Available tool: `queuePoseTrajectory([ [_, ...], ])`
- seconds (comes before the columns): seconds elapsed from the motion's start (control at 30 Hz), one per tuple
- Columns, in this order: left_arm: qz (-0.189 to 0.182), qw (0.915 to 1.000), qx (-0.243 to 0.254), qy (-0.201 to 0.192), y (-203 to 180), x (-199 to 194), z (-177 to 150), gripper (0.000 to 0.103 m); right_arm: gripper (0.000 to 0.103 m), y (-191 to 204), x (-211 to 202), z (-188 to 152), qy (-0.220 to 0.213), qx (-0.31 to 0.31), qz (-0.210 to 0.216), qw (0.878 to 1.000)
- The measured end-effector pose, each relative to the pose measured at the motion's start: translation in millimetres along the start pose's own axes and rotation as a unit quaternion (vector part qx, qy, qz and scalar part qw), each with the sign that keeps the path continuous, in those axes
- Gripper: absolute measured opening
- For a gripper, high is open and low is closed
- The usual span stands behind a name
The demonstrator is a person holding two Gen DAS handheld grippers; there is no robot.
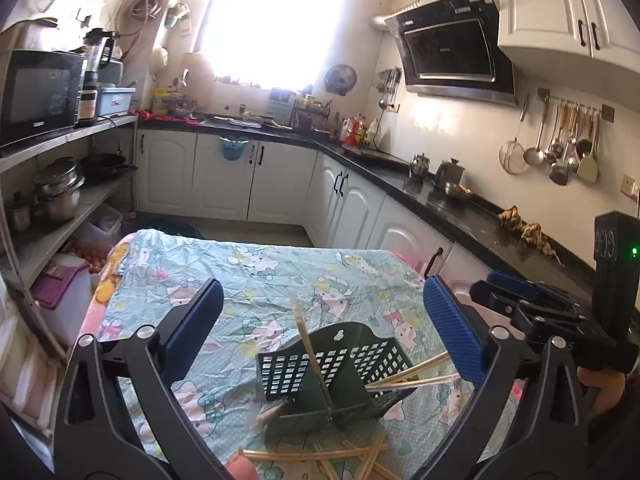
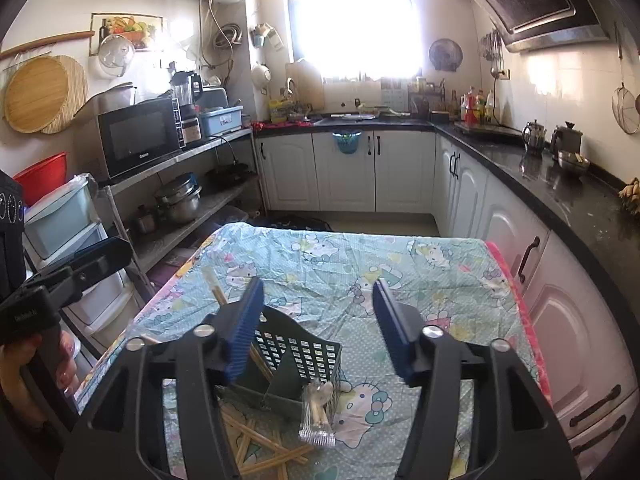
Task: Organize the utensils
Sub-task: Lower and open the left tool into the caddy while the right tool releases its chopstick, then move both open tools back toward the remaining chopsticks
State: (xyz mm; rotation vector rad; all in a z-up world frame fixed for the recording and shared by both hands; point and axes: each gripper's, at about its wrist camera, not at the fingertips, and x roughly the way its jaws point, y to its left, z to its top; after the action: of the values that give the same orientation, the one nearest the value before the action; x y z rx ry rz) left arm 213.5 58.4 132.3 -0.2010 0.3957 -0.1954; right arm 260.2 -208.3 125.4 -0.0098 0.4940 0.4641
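Left gripper (image 1: 323,320): matte black moulded frame with triangular cut-outs in each arm; round silver screw heads at the arm joints; two flat fingers (image 1: 452,330) faced with ribbed blue pads. Right gripper (image 2: 318,320): same construction, black arms, silver screws, ribbed blue pads on the fingers (image 2: 394,332). In the left wrist view, at 3 o'clock, the right gripper's upright black housing carries a small green light and round openings. In the right wrist view, at 9 o'clock, the left gripper's black body bears small pale lettering, too small to read.
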Motion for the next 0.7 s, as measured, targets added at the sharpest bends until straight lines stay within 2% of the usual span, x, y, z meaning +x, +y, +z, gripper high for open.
queuePoseTrajectory([
  [0.4,0.011,0.9999,-0.009,-0.003,8,-35,-22,0.093,0.067,4,-36,-31,-0.003,0.002,0.008,1.0],
  [0.7,0.013,0.9997,-0.009,0.017,8,-45,-52,0.093,0.067,19,-40,-60,0.018,-0.009,0.014,1.0],
])
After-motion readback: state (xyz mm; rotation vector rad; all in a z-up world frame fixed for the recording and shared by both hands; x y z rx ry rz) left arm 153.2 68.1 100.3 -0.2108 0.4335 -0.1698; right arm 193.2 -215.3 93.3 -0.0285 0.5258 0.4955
